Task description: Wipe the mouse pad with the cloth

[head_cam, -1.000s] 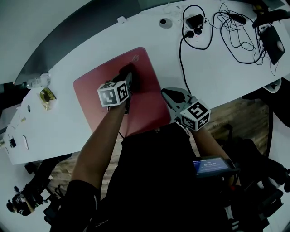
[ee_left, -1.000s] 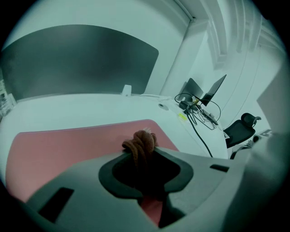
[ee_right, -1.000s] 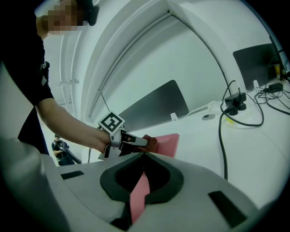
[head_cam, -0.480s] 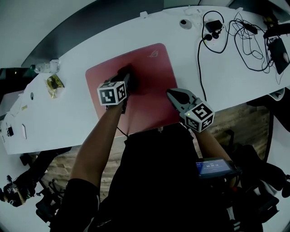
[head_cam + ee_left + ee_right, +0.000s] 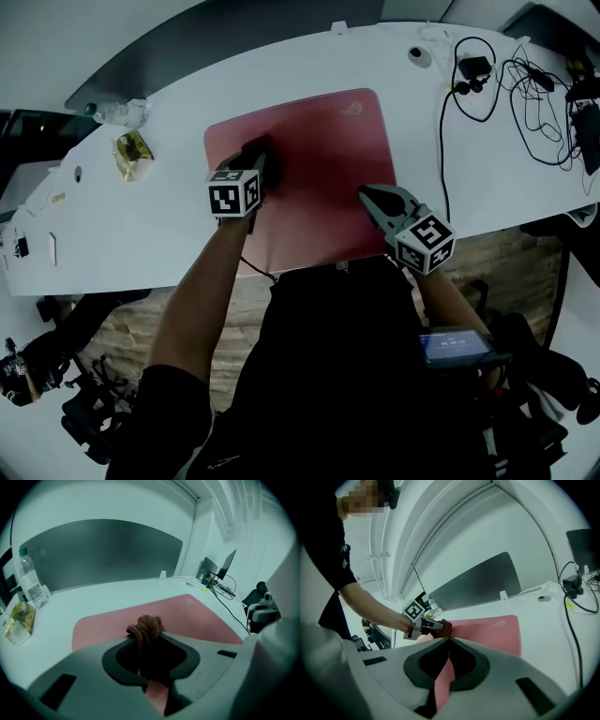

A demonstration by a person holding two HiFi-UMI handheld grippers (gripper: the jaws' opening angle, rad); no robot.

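Mouse pad flat on desk, cloth clamped in left gripper jaws on its far-left part, right gripper jaws together, empty, at near-right edge; best press down, sweep overlapping strokes.

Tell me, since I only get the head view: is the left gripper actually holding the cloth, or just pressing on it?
Observer: Holding it. In the left gripper view, the left gripper has its jaws shut on the cloth, a brown bunch poking out past the tips.
Operator: And the right gripper, is it gripping anything?
Observer: No. The right gripper view shows its jaws together at the tips with nothing between them; the mouse pad only shows through the gap below the tips.
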